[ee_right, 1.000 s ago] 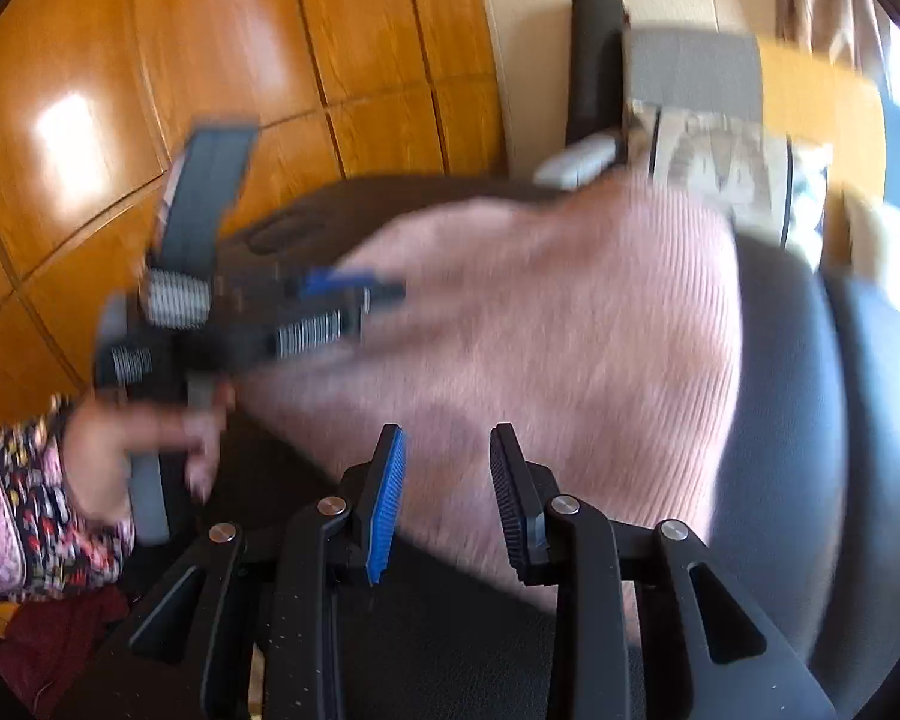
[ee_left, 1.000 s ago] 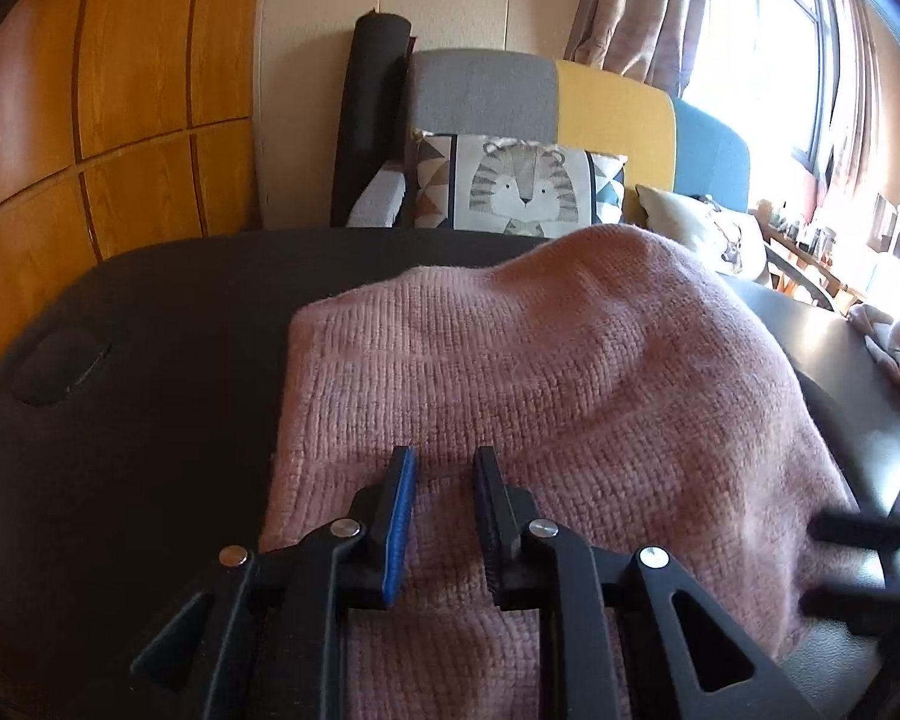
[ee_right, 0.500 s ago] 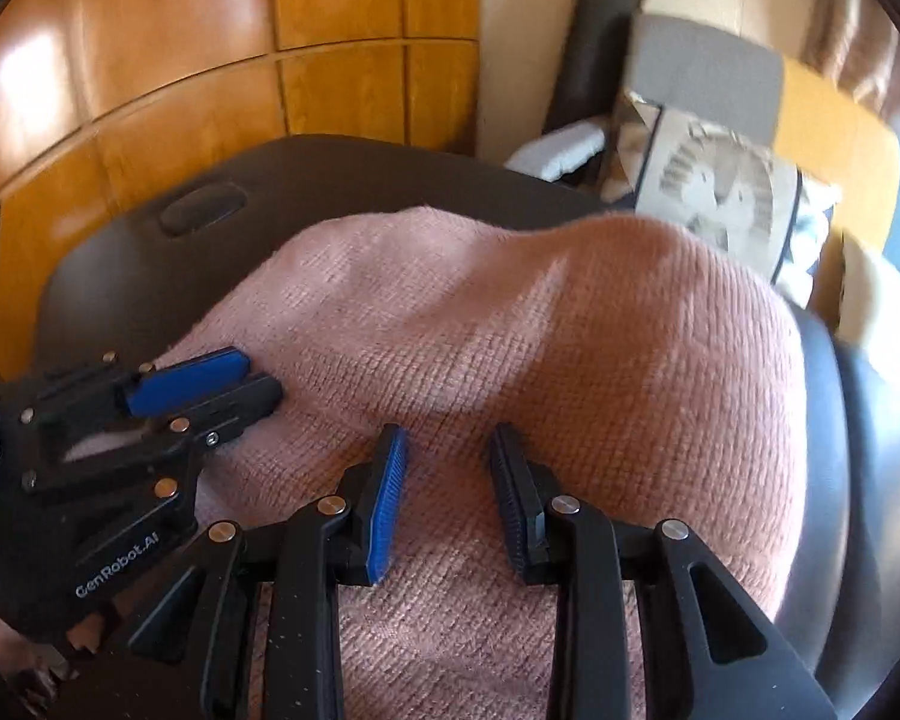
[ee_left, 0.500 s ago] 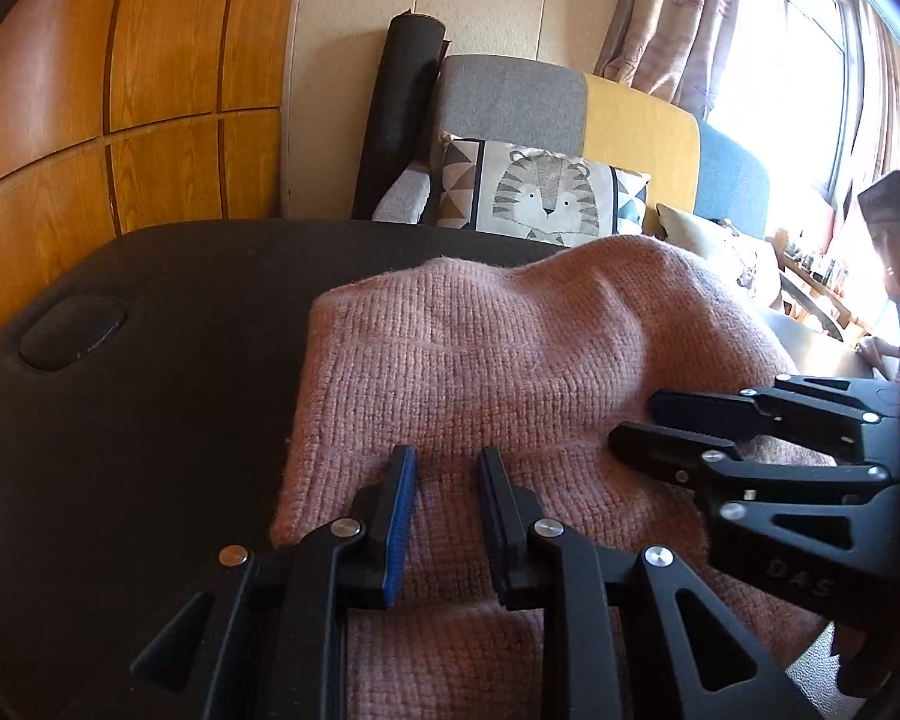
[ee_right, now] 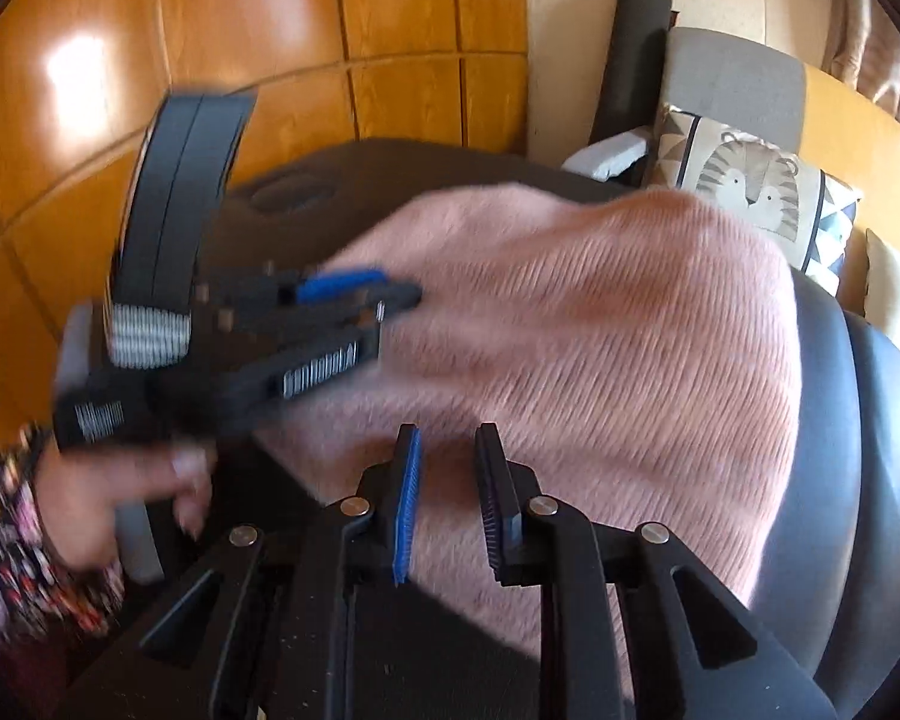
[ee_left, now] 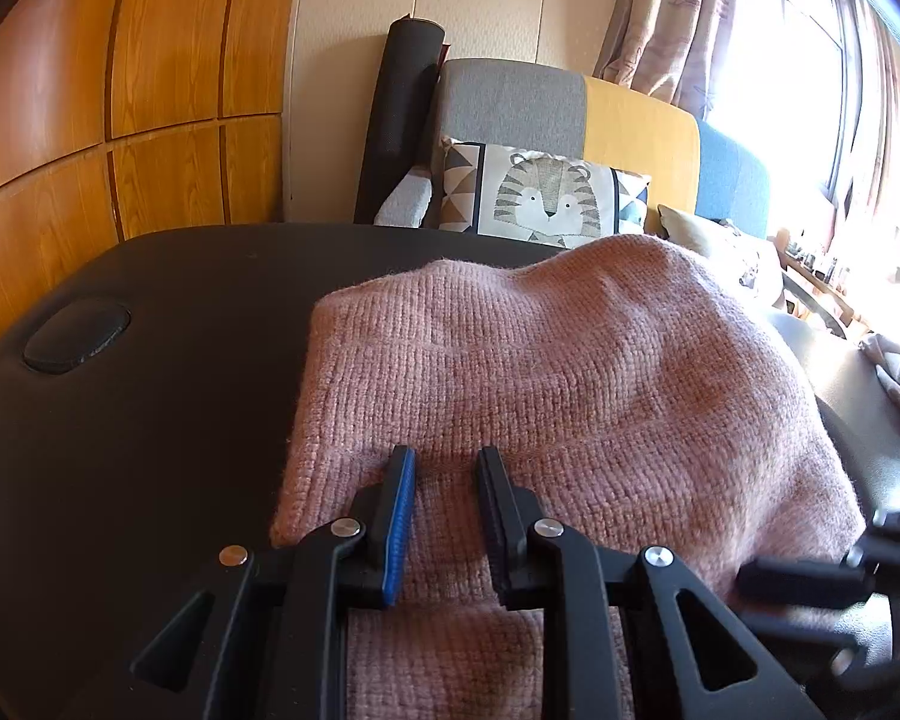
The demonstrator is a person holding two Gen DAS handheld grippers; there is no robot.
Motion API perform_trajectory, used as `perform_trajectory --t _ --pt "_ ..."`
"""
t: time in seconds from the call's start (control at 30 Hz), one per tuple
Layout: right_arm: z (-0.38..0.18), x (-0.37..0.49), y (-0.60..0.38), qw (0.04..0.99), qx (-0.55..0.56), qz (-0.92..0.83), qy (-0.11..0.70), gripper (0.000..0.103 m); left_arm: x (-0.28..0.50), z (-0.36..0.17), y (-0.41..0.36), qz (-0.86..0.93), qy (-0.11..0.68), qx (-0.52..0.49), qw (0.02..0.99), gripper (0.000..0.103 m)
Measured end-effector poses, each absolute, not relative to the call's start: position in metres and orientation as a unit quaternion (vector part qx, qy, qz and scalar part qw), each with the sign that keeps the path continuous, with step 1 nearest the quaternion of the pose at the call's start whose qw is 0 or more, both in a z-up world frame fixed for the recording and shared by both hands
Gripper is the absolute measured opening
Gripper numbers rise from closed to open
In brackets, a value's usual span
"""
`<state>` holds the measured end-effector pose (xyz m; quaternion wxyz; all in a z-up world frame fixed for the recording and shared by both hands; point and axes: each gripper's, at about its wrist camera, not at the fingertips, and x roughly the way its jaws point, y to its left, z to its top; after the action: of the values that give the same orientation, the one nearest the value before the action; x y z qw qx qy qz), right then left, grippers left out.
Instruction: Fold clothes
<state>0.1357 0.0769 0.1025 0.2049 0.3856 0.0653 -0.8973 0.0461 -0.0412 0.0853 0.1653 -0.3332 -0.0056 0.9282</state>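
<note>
Over the near edge of the dark padded table (ee_left: 150,420), the left gripper (ee_left: 444,468) hovers, jaws slightly apart, empty, above the pink knitted sweater (ee_left: 570,372); the right gripper (ee_right: 447,450) has just narrowed, gripping nothing, likely ready to pinch its hem.

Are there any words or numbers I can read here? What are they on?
No text can be read.
White print on the left tool: too blurred to read.
Marks on the curtain: too small to tell if they are letters.
</note>
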Motion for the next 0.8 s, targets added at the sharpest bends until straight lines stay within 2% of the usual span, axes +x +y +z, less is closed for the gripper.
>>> perform_trajectory --t 0.17,0.3,0.43,0.7,0.8 --pt "0.090 0.143 0.087 0.210 0.392 -0.895 0.036 0.020 0.045 0.085 -0.042 0.928 -0.005 -0.333 0.165 0.022" --pt "0.086 0.145 0.085 0.208 0.385 -0.898 0.043 0.020 0.045 0.086 -0.043 0.928 -0.008 -0.334 0.167 0.022" --pt "0.098 0.151 0.101 0.218 0.388 -0.896 -0.012 0.020 0.048 0.088 -0.049 0.924 -0.023 -0.337 0.179 0.022" --pt "0.116 0.192 0.176 0.123 0.371 -0.919 -0.055 0.020 0.099 0.113 -0.064 0.940 -0.024 -0.280 0.192 0.022" --pt "0.112 0.193 0.189 0.115 0.380 -0.915 -0.077 0.018 0.110 0.116 -0.050 0.938 0.000 -0.276 0.211 0.022"
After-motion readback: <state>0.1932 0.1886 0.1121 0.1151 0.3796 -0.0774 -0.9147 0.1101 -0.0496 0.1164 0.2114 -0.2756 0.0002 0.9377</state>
